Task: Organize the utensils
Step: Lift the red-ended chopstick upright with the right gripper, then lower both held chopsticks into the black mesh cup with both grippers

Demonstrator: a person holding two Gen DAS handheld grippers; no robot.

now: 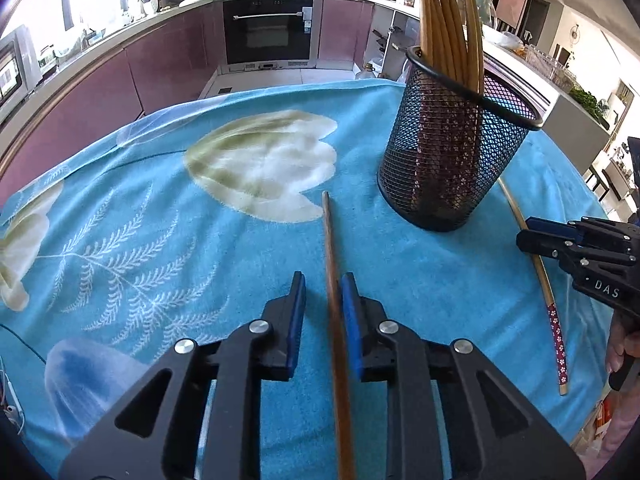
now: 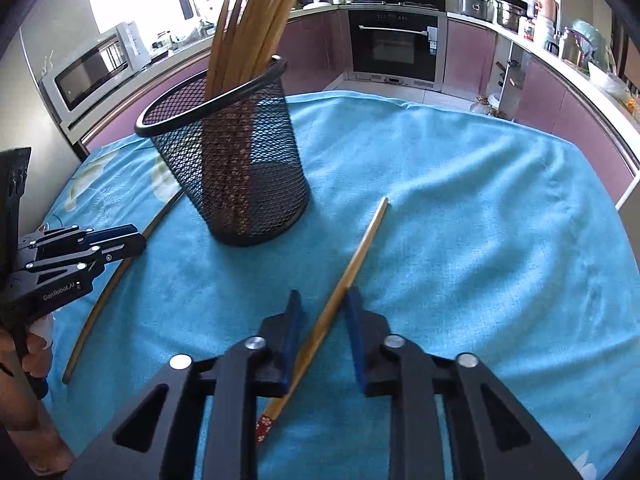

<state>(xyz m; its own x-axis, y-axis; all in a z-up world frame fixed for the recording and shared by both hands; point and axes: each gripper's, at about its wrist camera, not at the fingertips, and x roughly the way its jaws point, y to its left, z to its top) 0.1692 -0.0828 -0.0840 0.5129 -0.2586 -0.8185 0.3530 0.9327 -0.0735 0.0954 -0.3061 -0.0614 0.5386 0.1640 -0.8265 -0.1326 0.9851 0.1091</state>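
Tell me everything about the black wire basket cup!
The black mesh metal cup is round, with see-through diamond-pattern wire walls and a smooth solid rim. It stands upright on the blue flowered towel. A bunch of long tan bamboo chopsticks stands inside, leaning against its rim and sticking out well above it. No gripper touches it.

Two loose chopsticks (image 1: 332, 280) (image 1: 536, 272) lie flat beside an upright mesh holder (image 1: 452, 152) of chopsticks
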